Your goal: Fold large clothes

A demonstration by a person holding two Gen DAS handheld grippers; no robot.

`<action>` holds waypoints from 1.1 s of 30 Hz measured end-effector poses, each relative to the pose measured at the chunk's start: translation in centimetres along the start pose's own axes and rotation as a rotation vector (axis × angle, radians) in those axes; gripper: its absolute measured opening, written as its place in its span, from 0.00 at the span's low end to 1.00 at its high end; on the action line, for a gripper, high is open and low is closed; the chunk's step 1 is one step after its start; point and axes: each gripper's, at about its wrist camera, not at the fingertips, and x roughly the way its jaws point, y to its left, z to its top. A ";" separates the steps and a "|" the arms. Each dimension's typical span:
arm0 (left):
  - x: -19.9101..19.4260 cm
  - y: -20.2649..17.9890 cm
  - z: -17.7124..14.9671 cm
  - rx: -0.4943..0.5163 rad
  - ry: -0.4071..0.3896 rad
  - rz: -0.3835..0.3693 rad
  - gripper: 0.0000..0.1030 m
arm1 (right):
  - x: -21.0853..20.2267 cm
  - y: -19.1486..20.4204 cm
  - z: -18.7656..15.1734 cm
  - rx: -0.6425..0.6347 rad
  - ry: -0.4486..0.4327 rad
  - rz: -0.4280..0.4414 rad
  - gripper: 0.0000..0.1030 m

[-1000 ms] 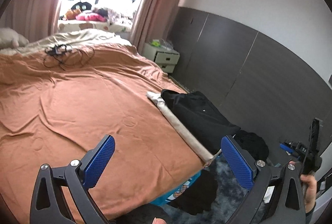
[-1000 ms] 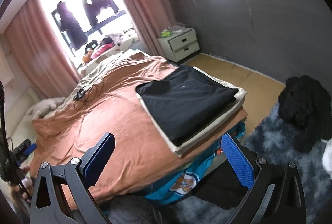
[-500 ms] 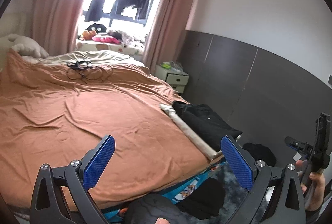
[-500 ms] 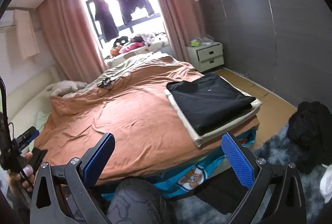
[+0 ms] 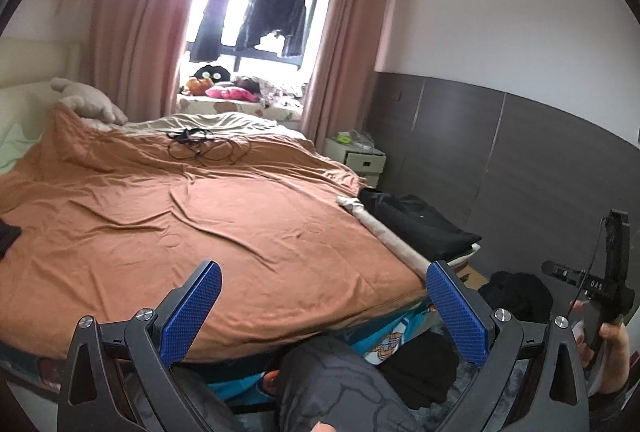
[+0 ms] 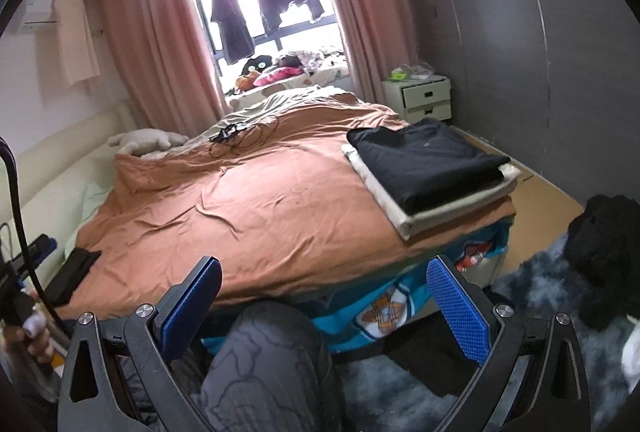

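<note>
two folded garments stacked at the bed corner: one black (image 6: 428, 161), one cream (image 6: 404, 207) beneath. one orange bedspread (image 6: 256, 199). one bedside cabinet (image 6: 418, 97) with two drawers. one black clothes pile (image 6: 604, 244) on the floor. two pink curtains (image 6: 156, 51).

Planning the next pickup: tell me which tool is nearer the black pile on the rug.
Right. The right tool hangs open near the bed's foot with the black pile on its right. The left tool, also open, sits farther away, beyond the right one.
</note>
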 end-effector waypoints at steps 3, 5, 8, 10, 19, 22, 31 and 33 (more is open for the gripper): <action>-1.6 -0.1 -0.7 0.007 -0.029 0.024 0.99 | -0.3 0.8 -1.9 0.010 -0.004 0.001 1.00; -2.8 -0.3 -1.4 0.025 -0.053 0.049 0.99 | -0.3 1.8 -3.1 -0.008 -0.008 -0.003 1.00; -4.0 -0.6 -2.6 0.039 -0.067 0.075 0.99 | -0.2 3.4 -4.4 -0.048 -0.001 0.016 1.00; -4.5 -0.7 -3.5 0.045 -0.071 0.085 0.99 | -0.3 4.3 -4.8 -0.058 0.005 0.039 1.00; -4.9 -1.7 -4.5 0.084 -0.073 0.076 0.99 | -1.2 8.2 -5.0 -0.143 -0.060 0.024 1.00; -5.2 -1.7 -4.5 0.091 -0.081 0.079 0.99 | -1.0 8.8 -5.0 -0.148 -0.054 0.033 1.00; -5.7 -1.4 -4.2 0.087 -0.085 0.092 0.99 | -0.7 9.6 -5.0 -0.159 -0.031 0.046 1.00; -5.8 -1.3 -4.2 0.083 -0.091 0.093 0.99 | -0.7 9.6 -4.9 -0.159 -0.032 0.045 1.00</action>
